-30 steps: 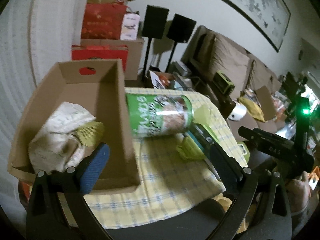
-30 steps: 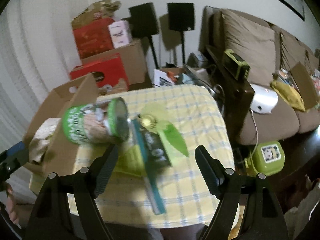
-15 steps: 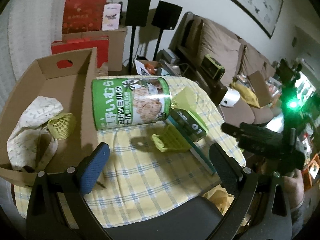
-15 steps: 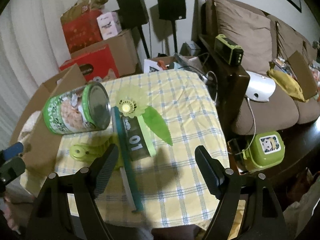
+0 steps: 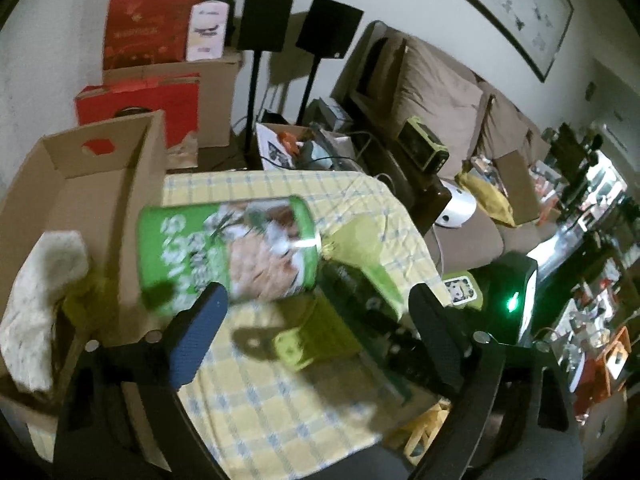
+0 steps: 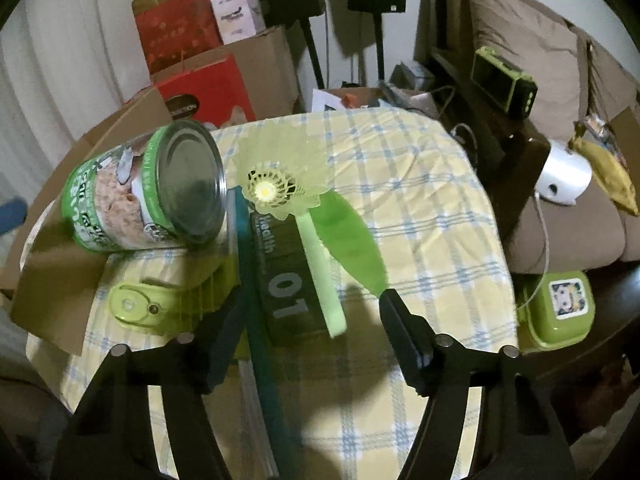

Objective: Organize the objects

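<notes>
A large green can (image 5: 228, 252) lies on its side on the yellow checked tablecloth (image 5: 280, 400), against the wall of an open cardboard box (image 5: 92, 184). It also shows in the right wrist view (image 6: 148, 196). Beside it lie a dark box marked "01" (image 6: 288, 276), a teal book (image 6: 252, 300), a green hand fan (image 6: 304, 208) and a green folded fan (image 6: 160, 300). My left gripper (image 5: 316, 328) is open, close in front of the can. My right gripper (image 6: 308, 332) is open, just before the dark box.
The cardboard box holds crumpled paper (image 5: 36, 300) and a yellow-green object. Red and brown boxes (image 5: 160, 60) and two speakers on stands (image 5: 296, 28) stand behind the table. A sofa (image 6: 560, 100) and a dark side table (image 6: 500, 136) are to the right. A green lunchbox (image 6: 560, 308) sits low right.
Both grippers have moved closer to the objects on the table. The can now looms larger in front of the left gripper; the dark box sits nearer the right gripper's fingers.
</notes>
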The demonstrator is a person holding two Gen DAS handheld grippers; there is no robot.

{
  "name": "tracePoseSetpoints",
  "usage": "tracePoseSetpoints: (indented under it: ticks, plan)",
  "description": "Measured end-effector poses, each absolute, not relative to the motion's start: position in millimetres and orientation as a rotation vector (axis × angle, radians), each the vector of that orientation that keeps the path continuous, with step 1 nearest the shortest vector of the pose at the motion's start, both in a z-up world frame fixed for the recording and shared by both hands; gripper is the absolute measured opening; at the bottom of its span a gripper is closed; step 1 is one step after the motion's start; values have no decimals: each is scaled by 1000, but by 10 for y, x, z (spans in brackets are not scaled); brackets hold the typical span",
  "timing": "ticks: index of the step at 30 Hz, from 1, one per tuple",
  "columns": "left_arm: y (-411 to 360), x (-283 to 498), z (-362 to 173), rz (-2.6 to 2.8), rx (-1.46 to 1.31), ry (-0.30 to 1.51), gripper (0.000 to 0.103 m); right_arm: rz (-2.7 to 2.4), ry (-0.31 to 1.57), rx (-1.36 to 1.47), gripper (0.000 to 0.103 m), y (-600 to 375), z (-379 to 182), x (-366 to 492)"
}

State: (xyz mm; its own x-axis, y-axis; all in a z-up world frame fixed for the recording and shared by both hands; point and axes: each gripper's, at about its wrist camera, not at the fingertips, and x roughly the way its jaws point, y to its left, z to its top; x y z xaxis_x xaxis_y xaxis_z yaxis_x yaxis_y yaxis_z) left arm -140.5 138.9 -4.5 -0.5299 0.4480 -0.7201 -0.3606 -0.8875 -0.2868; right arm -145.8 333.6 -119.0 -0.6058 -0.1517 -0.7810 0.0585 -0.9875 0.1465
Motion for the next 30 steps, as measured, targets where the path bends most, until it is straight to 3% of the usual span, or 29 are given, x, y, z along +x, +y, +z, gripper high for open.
tracePoseSetpoints:
  ticks: [5,13,17,24,27,30]
  plan:
    - [1716,-1702,-42,2388,-1198,-32,76,-2695,-221,1317,65,3355,-1232,-1498]
    - [2250,-2013,-153,2377,-1234,187,69,-2697,-249,1317,64,3357,-1250,-1538]
    - [2453,-2124,-279,2362,-1266,284,60,-2693,-300,1312,64,3410,-1264,-1531]
    - [2735,-2266,-457,2351,-1297,461,58,-2687,-330,1308,64,3459,-1267,-1507]
    - [2798,-2328,-557,2337,-1336,494,45,-2689,-334,1308,64,3469,-1270,-1520]
    - [2831,-2362,-662,2320,-1374,511,25,-2688,-334,1309,64,3472,-1281,-1536]
